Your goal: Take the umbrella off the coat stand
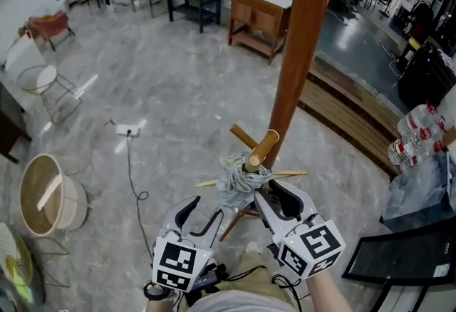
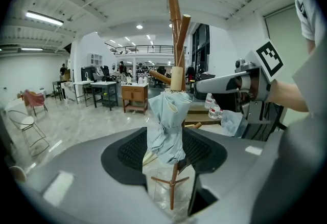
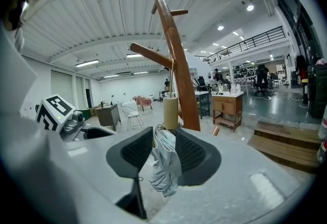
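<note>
Down by the lower pegs of the coat stand (image 1: 303,54), the folded pale-blue umbrella (image 1: 239,182) hangs close against the pole, its pale handle uppermost. I have my right gripper (image 1: 269,193) set round it — jaws apart, one pad on each side of the cloth, close to it but not squeezing it that I can see. My left gripper (image 1: 205,209) sits just beside, short of the umbrella — jaws spread with nothing in their hold, pointed at the bundle.
</note>
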Demonstrator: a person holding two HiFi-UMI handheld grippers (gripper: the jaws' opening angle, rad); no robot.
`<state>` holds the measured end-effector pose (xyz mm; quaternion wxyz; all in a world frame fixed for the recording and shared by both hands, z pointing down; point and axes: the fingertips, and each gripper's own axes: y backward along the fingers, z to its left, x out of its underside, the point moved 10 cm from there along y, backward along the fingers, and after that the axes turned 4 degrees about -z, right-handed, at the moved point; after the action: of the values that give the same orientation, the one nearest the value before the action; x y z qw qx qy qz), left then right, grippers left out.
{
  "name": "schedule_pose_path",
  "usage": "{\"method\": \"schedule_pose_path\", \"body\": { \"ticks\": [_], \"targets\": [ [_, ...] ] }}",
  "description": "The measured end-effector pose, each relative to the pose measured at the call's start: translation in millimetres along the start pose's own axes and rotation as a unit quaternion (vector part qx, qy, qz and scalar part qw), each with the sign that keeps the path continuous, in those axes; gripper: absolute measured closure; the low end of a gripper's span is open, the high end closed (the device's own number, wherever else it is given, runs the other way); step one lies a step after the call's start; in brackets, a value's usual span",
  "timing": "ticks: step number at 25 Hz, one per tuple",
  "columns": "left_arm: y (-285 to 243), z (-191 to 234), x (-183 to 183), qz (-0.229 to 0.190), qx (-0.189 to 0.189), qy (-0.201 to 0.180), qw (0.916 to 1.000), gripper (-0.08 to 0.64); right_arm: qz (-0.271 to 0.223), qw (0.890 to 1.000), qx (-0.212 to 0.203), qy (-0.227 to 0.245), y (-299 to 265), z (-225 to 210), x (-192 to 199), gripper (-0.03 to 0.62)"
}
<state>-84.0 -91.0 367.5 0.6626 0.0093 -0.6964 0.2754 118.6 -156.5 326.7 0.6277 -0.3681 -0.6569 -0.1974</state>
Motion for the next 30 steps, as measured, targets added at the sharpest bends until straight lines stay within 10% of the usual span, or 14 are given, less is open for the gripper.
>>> {"method": "schedule_pose_path", "body": {
  "ticks": [30],
  "targets": [
    [-10.7, 4.9, -3.7, -0.006, -0.052, 0.019, 0.9985, 0.339, 0.010, 1.000, -0.008, 0.029, -42.2, -6.1, -11.0, 0.431]
  ]
}}
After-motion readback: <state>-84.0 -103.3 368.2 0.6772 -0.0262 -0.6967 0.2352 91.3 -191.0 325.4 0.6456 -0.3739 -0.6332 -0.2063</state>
